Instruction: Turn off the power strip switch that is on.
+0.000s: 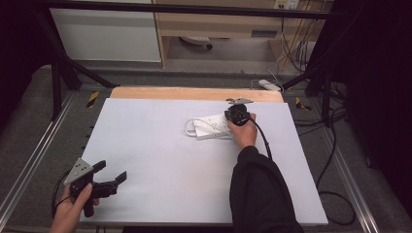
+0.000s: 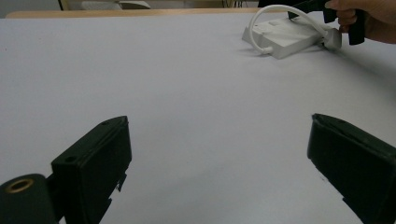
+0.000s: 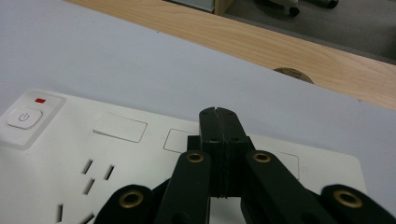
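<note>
A: Nearest us, the left gripper (image 1: 112,180) is idling at the table's (image 1: 160,184) near-left corner, jaws spread, grasping nothing.

B: And further right?

A: The right gripper (image 3: 218,116) is hovering over the power strip (image 1: 210,127) mid-table, jaws clenched empty. Its plug (image 2: 332,39) is lying loose; plugging seemingly hasn't started.

Lab test rig, black metal frame (image 1: 63,68) around table (image 1: 145,160), loose floor cables (image 1: 335,145)

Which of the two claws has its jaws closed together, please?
The right claw, over the white power strip, has its jaws pressed flat together. The left claw, at the table's near-left corner, stands wide open.
</note>
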The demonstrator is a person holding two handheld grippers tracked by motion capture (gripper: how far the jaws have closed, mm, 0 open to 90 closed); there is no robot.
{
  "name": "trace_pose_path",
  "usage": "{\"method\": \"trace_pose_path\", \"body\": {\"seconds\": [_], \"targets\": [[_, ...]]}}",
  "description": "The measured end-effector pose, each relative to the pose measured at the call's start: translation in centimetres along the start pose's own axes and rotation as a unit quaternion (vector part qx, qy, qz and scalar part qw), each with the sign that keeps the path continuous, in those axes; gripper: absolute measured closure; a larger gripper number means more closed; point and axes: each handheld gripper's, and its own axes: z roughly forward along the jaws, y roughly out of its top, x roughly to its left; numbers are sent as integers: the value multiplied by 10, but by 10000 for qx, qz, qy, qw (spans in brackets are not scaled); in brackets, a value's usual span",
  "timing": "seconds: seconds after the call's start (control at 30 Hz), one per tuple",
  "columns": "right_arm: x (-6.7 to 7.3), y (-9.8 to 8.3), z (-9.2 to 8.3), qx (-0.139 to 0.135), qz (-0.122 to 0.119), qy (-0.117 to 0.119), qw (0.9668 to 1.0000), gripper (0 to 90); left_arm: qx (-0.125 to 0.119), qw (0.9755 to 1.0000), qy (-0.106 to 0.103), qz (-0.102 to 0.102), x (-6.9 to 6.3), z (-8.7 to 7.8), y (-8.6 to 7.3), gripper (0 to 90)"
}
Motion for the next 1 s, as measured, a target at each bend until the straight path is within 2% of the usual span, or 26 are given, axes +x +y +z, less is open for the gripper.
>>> {"method": "trace_pose_path", "body": {"seconds": [0.47, 1.0], "targets": [[-1, 0, 0, 28, 81, 28, 10000, 900, 4, 10000, -3, 1, 0, 0, 0, 62], [0, 0, 1, 93, 14, 12, 10000, 900, -3, 10000, -4, 2, 0, 0, 0, 62]]}}
